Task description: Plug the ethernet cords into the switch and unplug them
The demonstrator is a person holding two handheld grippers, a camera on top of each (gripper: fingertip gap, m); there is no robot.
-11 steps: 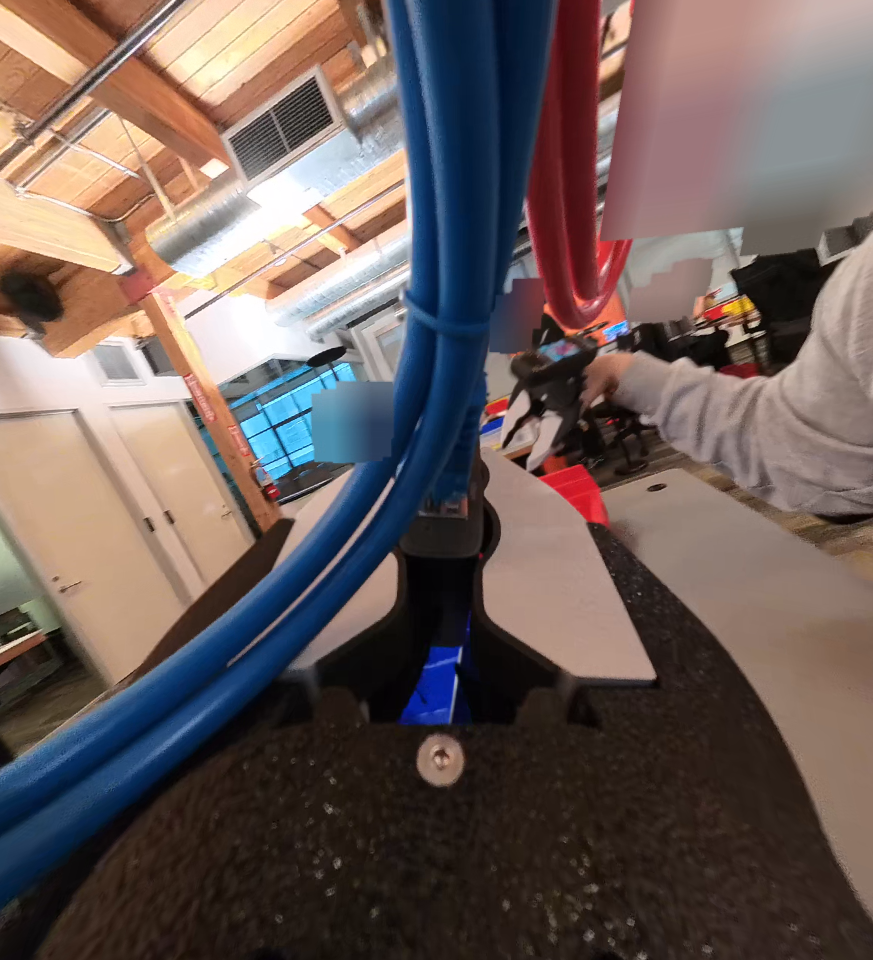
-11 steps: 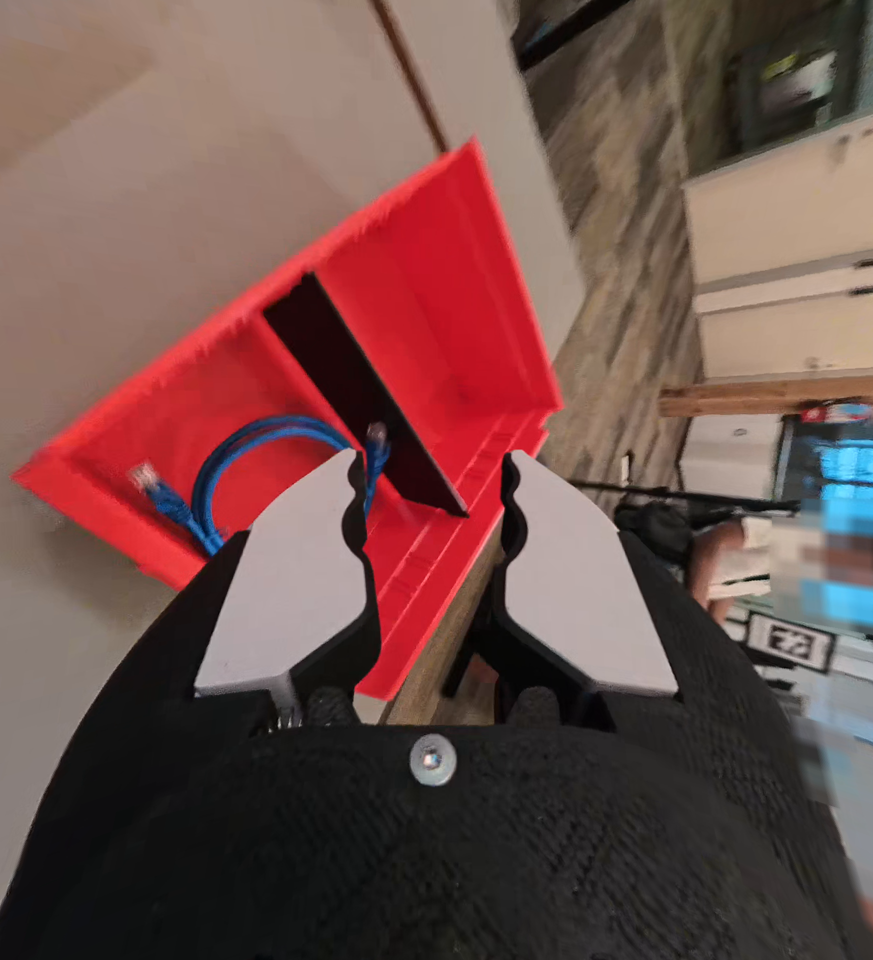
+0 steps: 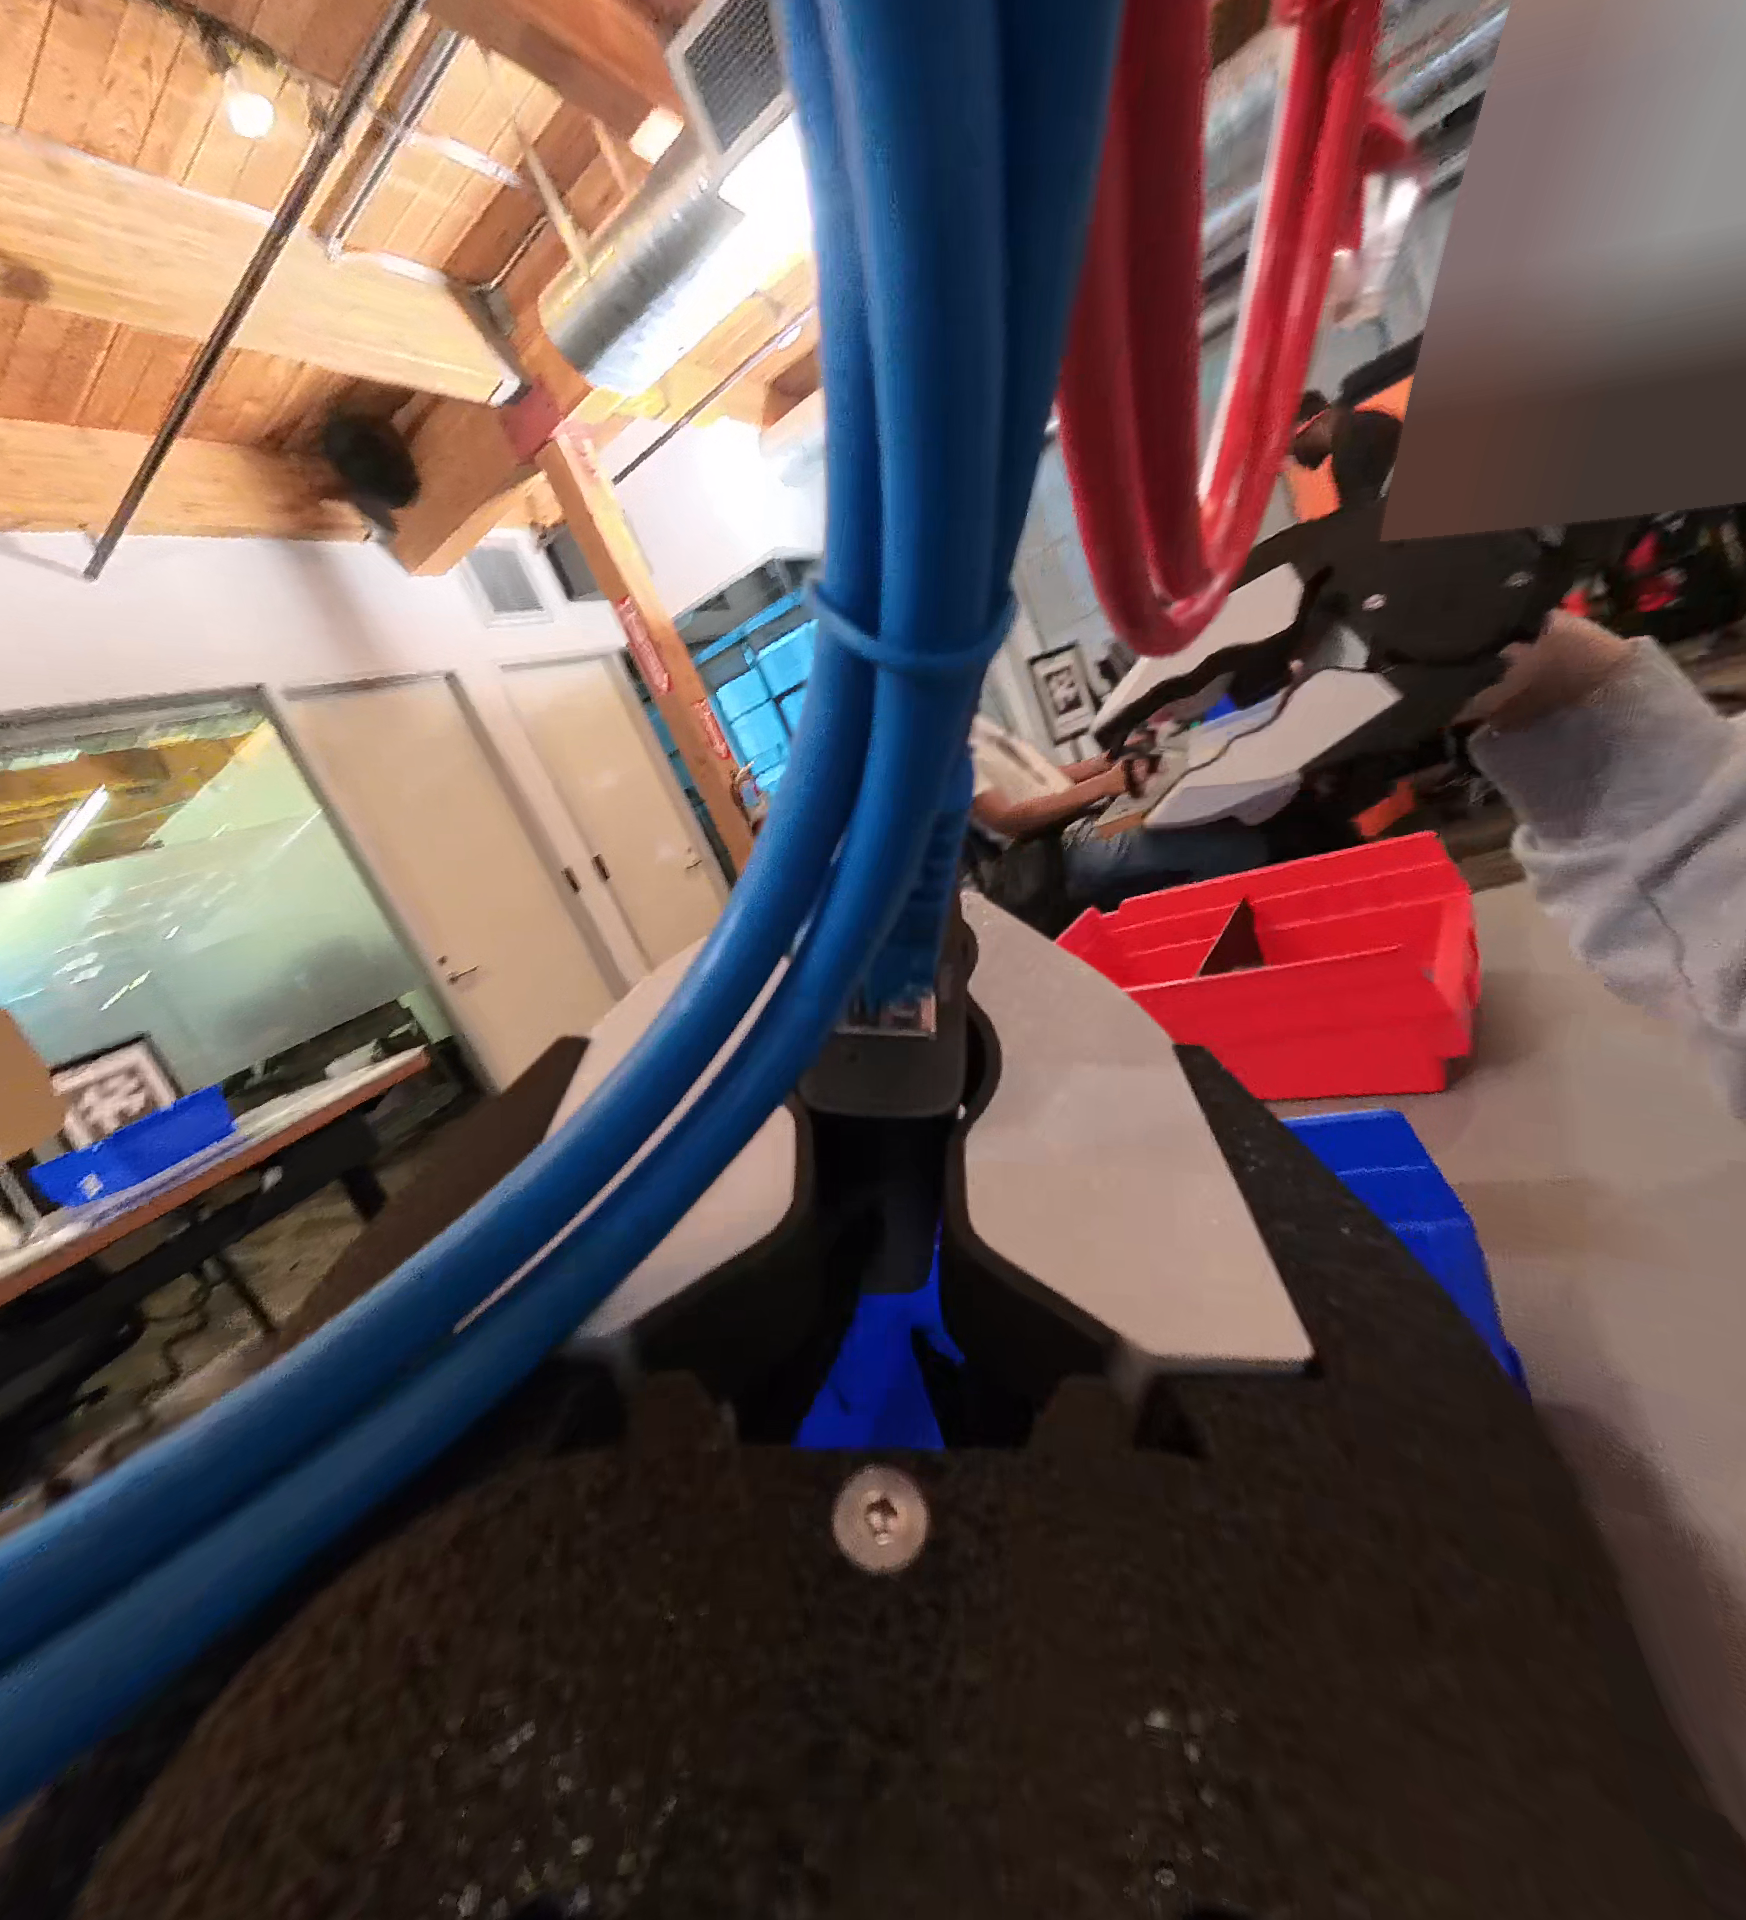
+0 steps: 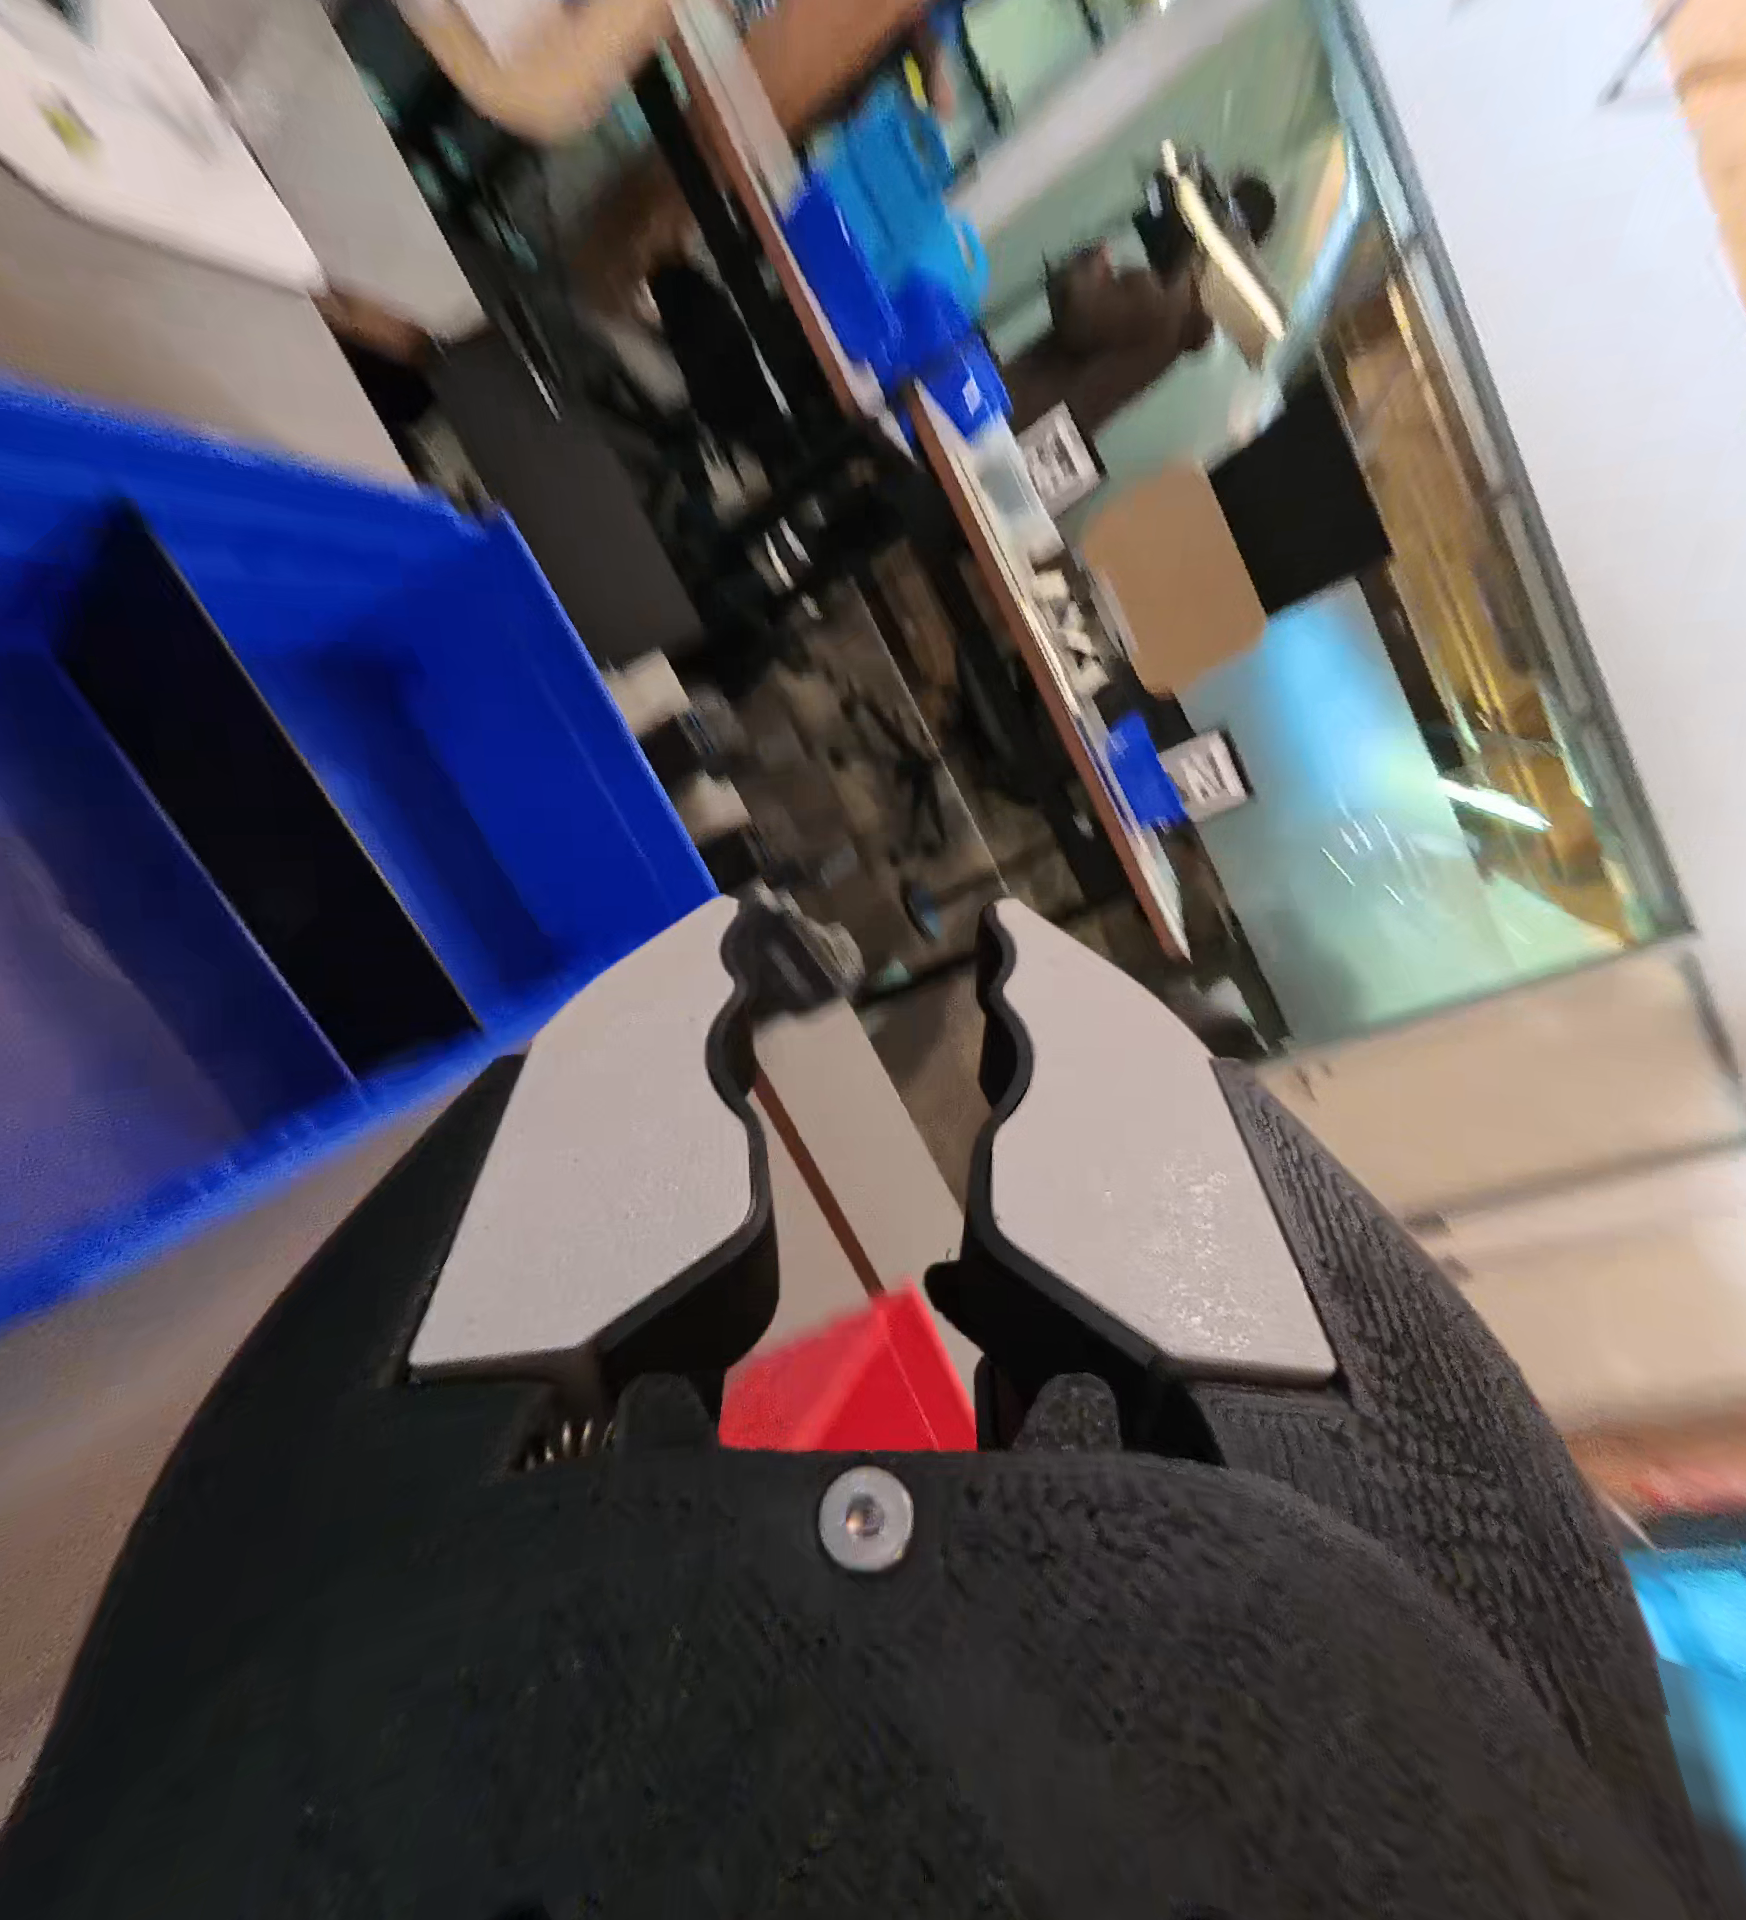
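Note:
My left gripper is shut on a bundle of blue cable tied with a blue band; one blue plug sits at the fingertips. A loop of red cable hangs just behind the blue one. My right gripper is open and empty. In the left wrist view it is held by a grey-sleeved arm, its tips close to the bottom of the red loop. A red bin and a blue bin stand on the grey table.
The blue bin with its black divider is at the left in the right wrist view; a corner of the red bin shows between my fingers. Other tables with blue bins, seated people and glass walls lie beyond. My hands' fingertips stand some 20 cm from each other.
My left gripper has tilted down, bringing both bins into view. My right gripper has left the red bin, swung toward the blue bin and come up close to the red loop.

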